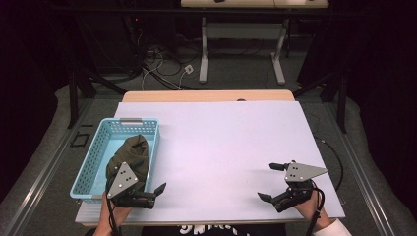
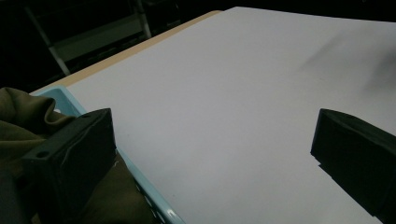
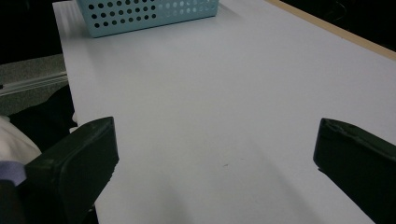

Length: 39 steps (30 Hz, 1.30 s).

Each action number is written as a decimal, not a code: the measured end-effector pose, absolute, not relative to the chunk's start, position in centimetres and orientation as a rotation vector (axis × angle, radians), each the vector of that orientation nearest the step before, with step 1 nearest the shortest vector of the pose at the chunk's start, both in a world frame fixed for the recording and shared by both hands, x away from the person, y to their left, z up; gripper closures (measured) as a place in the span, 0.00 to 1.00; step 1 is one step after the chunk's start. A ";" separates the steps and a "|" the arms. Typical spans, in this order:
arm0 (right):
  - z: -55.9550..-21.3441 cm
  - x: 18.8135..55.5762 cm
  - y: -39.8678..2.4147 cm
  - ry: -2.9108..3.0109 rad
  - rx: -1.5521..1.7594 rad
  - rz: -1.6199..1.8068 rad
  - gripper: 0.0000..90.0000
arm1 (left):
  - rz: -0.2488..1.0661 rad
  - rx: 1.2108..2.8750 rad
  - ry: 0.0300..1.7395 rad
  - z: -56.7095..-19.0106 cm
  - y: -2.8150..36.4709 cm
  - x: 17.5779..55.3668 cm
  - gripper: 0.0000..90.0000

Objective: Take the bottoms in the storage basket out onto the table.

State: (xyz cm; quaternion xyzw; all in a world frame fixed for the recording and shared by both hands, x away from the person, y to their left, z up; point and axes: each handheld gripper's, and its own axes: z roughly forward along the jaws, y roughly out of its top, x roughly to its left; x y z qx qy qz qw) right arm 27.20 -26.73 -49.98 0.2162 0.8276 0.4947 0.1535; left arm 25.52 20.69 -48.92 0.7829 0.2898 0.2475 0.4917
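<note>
**Olive cloth in the blue basket, both grippers spread and empty**

The blue basket serves as the landmark: it sits at the left edge of the white table top, its long side running away from the person. Inside it lies a bunched olive-green cloth, heaped toward the basket's near half and rising above the rim.

The left gripper hangs at the basket's near right corner, its grey three-cornered plate over the near end of the cloth. Its jaws stand wide apart with nothing between them. In the left gripper view one jaw sits over the cloth and the basket's rim, while the other is out over bare table; whether the first jaw touches the cloth cannot be told.

The right gripper is well apart from the basket, near the table's right near corner, held in a hand with a white sleeve cuff. Its jaws are likewise released and empty, pointing across the table toward the basket, whose perforated wall shows far off in the right gripper view.

The white top lies on a wooden table whose pale edge shows at the far side. Beyond it the room is dark, with grey floor, loose cables and the white legs of another table. White lettering on the person's dark shirt at the bottom edge is too cut off to read.
</note>
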 end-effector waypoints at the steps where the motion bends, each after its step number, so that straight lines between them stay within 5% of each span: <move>1: -50.0 27.2 -26.7 2.373 0.619 1.417 0.00 | 0.598 1.901 0.706 -48.9 20.7 25.5 0.00; 39: -50.2 27.4 -26.4 2.395 0.609 1.410 0.00 | 0.600 1.918 0.715 -47.1 21.1 25.3 0.00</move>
